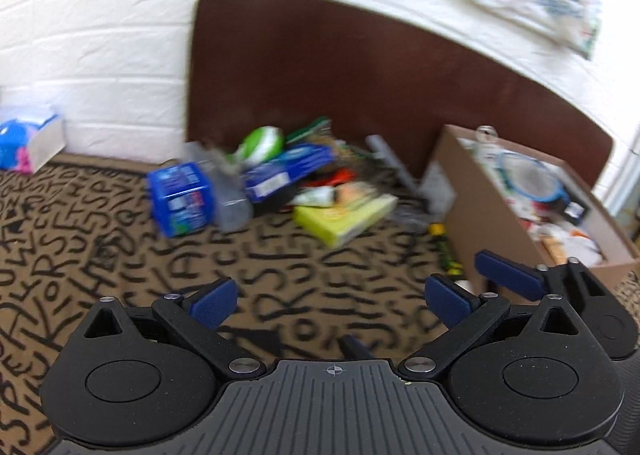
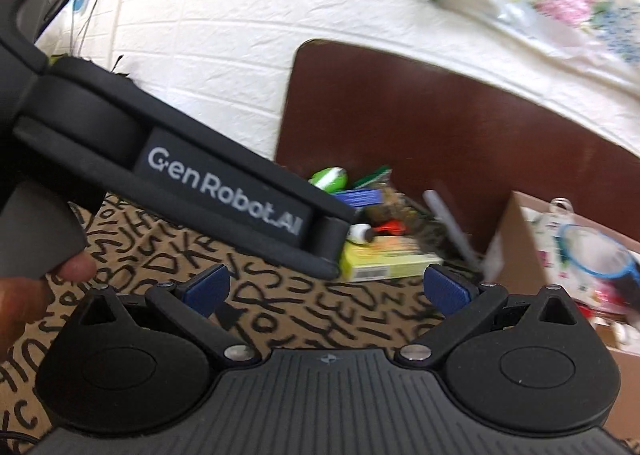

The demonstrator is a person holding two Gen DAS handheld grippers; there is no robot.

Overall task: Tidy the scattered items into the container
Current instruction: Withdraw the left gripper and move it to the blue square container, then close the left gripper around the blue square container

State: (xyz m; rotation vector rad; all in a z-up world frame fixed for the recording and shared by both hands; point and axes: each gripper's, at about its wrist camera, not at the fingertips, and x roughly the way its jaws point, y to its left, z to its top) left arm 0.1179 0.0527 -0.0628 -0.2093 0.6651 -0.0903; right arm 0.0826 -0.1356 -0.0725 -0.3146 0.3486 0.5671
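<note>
Two grippers held above the lettered carpet

Both the left gripper (image 1: 332, 299) and right gripper (image 2: 326, 291) are spread apart, empty; one cardboard box (image 1: 472, 211) is seen beside the scattered pile (image 1: 280, 179) at the carpet's (image 1: 120, 255) far edge.

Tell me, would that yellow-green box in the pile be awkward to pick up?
Probably not. The yellow-green box looks flat-sided and stiff, so it shouldn't roll. It's likely light cardboard that could dent if squeezed. A tube seems to rest on it and may slide off.
</note>
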